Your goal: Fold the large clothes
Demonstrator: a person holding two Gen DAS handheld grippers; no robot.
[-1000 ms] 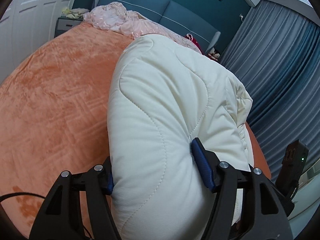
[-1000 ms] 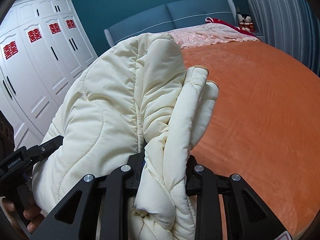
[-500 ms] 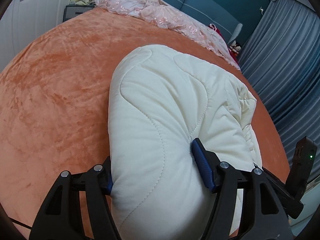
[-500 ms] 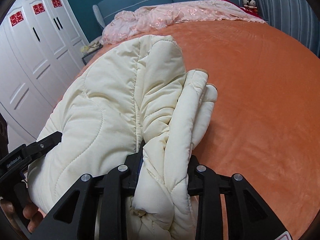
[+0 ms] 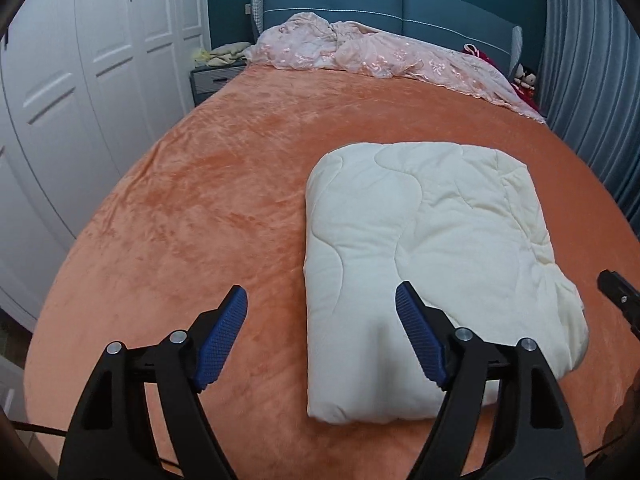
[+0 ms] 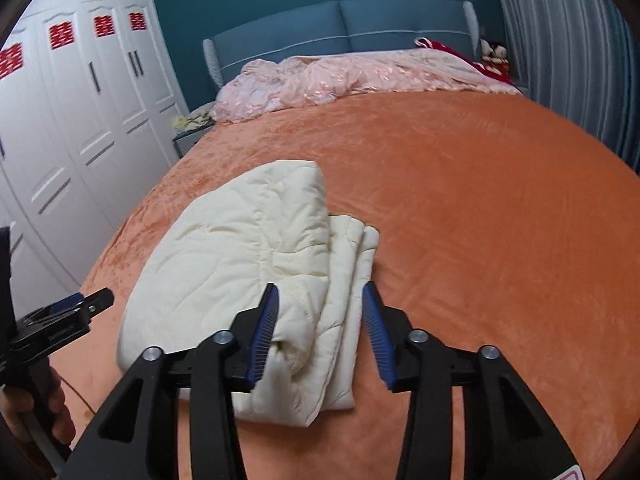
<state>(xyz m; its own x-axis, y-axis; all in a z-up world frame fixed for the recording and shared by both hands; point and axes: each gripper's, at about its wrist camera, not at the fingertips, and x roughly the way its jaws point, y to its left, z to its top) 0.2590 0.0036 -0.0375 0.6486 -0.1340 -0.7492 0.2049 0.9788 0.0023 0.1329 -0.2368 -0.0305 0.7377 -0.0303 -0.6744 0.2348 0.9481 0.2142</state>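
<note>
Cream quilted padded garment (image 5: 424, 256), folded into thick rectangular bundle, laid flat on orange plush bed cover (image 5: 208, 216). Left hand-held gripper (image 5: 320, 336) released, blue pads spread, positioned over bundle's near left edge. Right hand-held gripper (image 6: 320, 320) released, jaws straddling layered fold edge. Crumpled pink satin bedding (image 6: 344, 76) piled at blue upholstered headboard (image 6: 344, 24).

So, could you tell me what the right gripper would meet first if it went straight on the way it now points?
Most likely the folded cream quilted garment on the orange plush bedspread: the open right gripper has its layered edge between its fingers. Depth is unclear, so it might skim just above it.
</note>
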